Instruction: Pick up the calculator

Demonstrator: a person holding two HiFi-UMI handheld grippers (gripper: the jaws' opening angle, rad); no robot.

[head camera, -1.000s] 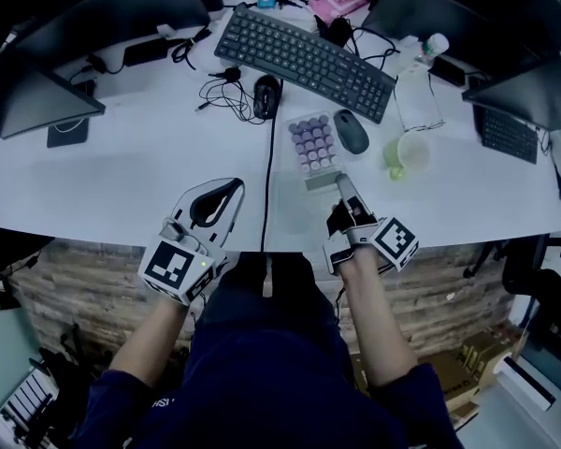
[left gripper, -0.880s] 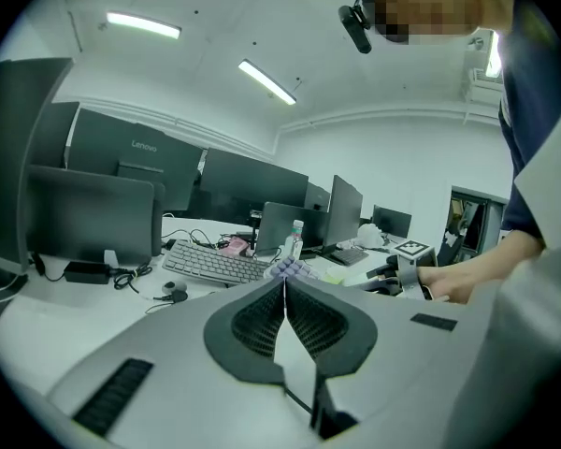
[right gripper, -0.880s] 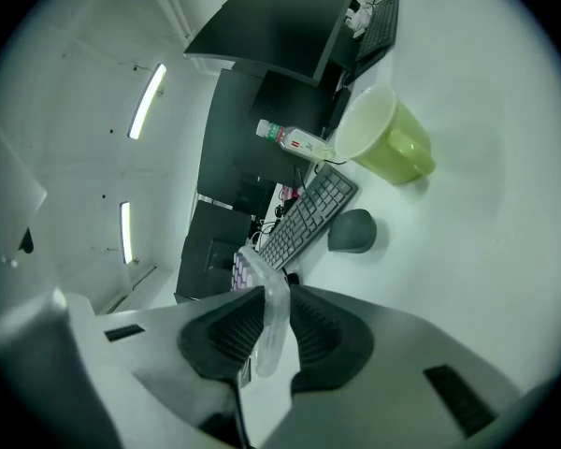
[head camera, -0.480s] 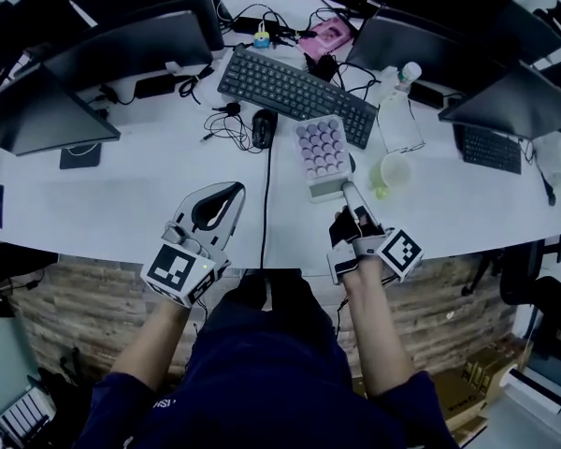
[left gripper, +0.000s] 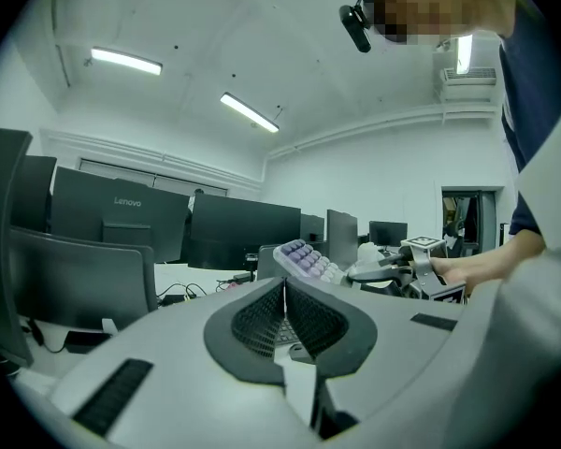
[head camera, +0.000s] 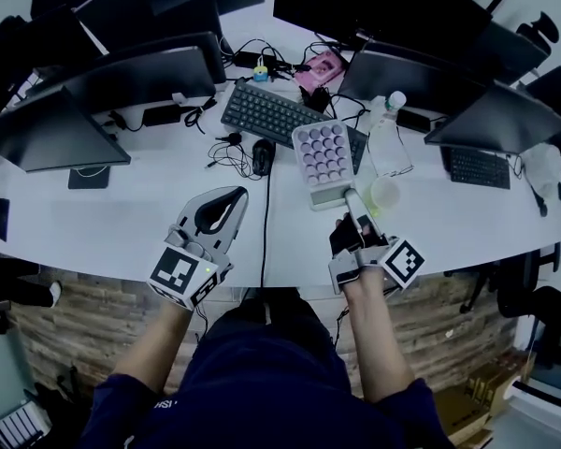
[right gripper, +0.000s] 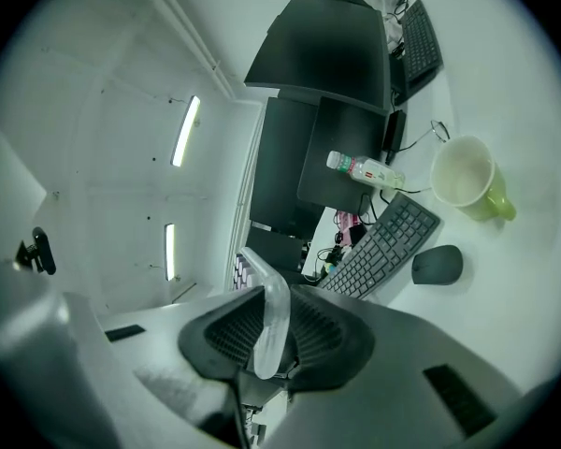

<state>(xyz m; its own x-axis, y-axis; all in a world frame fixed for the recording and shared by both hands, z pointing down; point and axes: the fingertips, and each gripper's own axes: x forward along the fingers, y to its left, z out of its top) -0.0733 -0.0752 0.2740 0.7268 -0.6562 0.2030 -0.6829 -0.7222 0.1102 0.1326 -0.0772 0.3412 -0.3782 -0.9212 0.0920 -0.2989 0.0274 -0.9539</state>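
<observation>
Grips the calculator (head camera: 323, 155) by its near edge in the right tool (head camera: 352, 198), above the desk (head camera: 112, 227); holds the left tool (head camera: 232, 195) alongside, jaws together, empty.

calculator (head camera: 324, 155) 1 | keyboards (head camera: 279, 115) (head camera: 479, 166) 2 | mice (head camera: 262, 155) (right gripper: 437, 265) 2 | mug (head camera: 385, 193) 1 | bottle (head camera: 390, 143) 1 | grippers (head camera: 236, 193) (head camera: 352, 197) 2
</observation>
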